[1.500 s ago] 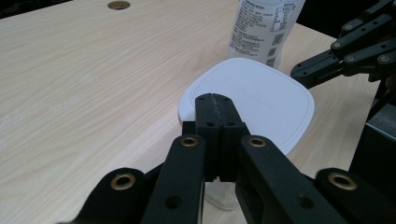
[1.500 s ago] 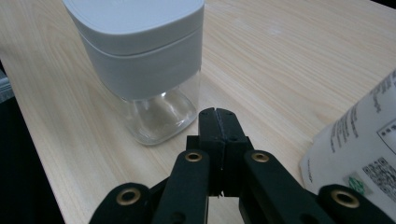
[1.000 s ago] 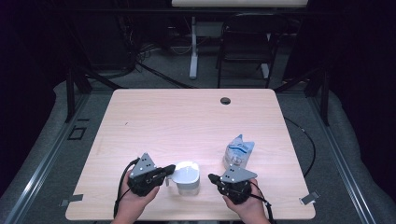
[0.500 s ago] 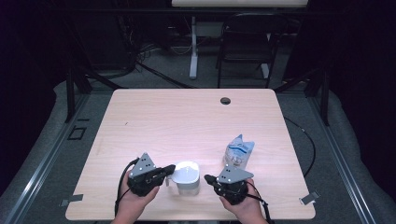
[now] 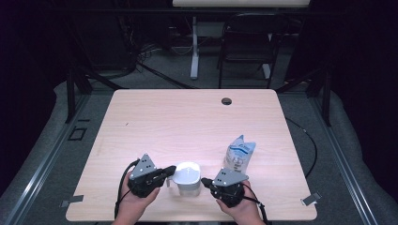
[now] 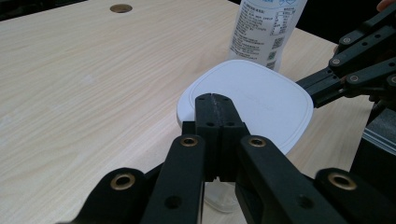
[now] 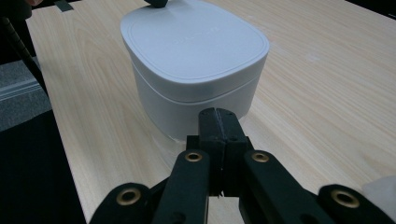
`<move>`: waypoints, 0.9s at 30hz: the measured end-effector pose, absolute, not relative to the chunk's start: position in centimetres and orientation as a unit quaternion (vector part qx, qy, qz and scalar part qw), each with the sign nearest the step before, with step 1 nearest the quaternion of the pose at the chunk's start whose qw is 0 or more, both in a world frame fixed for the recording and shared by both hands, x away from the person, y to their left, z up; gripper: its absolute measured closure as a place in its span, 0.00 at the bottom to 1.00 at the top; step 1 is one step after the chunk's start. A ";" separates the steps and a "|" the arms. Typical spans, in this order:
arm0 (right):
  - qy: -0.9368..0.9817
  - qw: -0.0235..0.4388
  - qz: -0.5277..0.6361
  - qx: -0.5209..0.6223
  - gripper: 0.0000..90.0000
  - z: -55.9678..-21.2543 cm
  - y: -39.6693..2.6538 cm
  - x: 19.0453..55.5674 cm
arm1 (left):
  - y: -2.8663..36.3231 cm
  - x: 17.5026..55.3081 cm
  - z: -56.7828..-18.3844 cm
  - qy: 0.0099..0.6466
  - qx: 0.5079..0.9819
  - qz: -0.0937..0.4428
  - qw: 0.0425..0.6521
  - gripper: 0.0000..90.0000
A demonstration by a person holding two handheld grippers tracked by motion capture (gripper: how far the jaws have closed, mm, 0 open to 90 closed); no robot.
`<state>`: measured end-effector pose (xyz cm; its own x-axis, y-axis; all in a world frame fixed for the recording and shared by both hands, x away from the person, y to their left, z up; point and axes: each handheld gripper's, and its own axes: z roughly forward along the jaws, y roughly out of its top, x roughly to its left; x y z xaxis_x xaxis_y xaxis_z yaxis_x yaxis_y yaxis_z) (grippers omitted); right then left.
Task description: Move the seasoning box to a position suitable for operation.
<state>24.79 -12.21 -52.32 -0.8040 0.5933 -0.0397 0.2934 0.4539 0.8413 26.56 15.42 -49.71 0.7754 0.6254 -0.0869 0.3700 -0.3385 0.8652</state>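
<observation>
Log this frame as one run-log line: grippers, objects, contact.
left gripper: shut, tips over lid edge | right gripper: shut, at container side | white lidded container: upright, lid on | water bottle: upright, right of container | table

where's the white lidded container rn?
In the high view the white lidded container stands near the table's front edge, between the left gripper and right gripper, with the water bottle to its right.
</observation>
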 end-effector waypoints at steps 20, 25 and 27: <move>0.832 0.166 0.457 0.266 1.00 -52.3 -12.1 24.8 | 15.5 26.6 -49.8 0.311 0.805 0.132 0.488 1.00; 0.833 0.168 0.457 0.262 1.00 -52.2 -12.0 24.7 | 15.6 26.6 -49.8 0.312 0.805 0.132 0.487 1.00; 0.833 0.167 0.459 0.261 1.00 -52.2 -12.1 24.7 | 15.6 26.6 -49.8 0.312 0.805 0.131 0.487 1.00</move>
